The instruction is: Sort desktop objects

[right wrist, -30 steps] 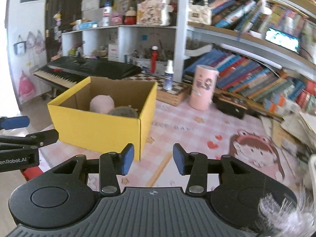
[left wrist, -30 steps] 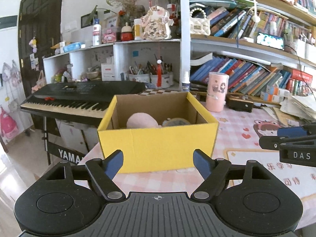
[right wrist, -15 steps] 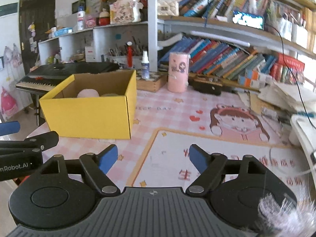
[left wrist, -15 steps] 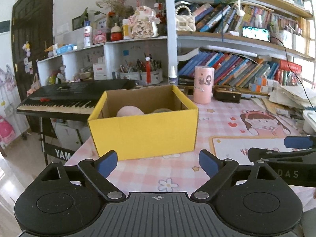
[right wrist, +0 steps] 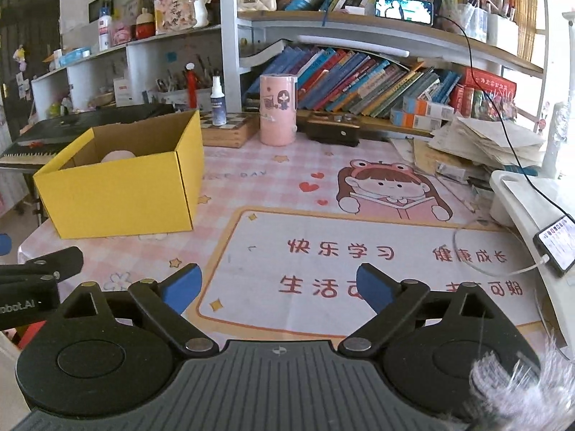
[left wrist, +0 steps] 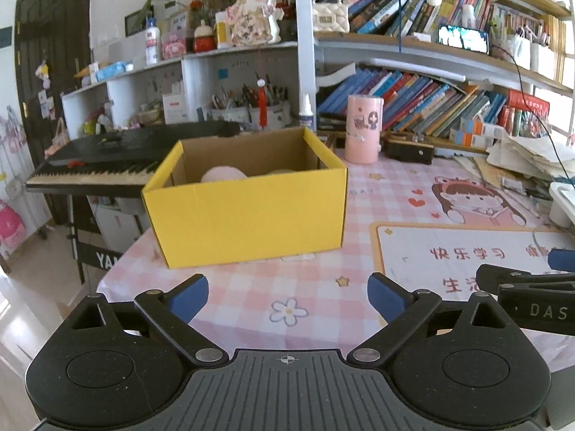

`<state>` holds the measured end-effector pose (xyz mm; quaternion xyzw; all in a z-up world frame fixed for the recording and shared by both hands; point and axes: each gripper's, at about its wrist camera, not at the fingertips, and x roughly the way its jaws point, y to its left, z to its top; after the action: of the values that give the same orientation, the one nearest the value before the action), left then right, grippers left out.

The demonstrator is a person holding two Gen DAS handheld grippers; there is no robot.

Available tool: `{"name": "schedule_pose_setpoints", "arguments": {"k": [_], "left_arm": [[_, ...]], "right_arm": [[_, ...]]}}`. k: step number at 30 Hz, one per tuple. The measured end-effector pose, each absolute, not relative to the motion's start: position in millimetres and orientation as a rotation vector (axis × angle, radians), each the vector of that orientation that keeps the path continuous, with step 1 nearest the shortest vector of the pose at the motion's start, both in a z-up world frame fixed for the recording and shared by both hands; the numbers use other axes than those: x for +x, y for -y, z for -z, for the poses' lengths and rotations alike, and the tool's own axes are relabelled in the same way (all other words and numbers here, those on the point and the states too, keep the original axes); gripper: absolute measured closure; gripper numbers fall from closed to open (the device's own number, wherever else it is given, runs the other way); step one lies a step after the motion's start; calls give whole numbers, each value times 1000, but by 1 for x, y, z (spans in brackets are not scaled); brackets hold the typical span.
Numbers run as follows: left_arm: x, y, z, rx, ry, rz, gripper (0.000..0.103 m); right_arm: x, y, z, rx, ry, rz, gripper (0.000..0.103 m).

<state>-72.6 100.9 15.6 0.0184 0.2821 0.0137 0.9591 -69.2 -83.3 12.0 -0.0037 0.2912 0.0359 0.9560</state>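
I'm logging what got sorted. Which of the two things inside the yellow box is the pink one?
The rounded pink one at the box's left; the other, to its right, looks greyish and barely shows.

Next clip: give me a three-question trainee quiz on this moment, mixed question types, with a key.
1. True or false: the left gripper holds a pink object between its fingers.
2. Multiple choice: the pink round item lies A) on the mat, B) inside the yellow box, C) on the bookshelf.
3. Fill in: the right gripper is ____ (open or shut).

Key: 1 false, the gripper is open and empty. 2 B. 3 open; only the printed desk mat shows between its fingers.
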Motion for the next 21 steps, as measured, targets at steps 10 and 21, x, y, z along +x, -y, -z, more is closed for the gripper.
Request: {"name": "schedule_pose_setpoints", "arguments": {"k": [10, 21], "left_arm": [[-70, -91, -14, 54, -592, -16, 5], [-70, -89, -13, 32, -603, -3, 5]], "right_arm": [[-71, 87, -11, -8, -610, -79, 10], [-70, 88, -10, -7, -625, -88, 10]]}}
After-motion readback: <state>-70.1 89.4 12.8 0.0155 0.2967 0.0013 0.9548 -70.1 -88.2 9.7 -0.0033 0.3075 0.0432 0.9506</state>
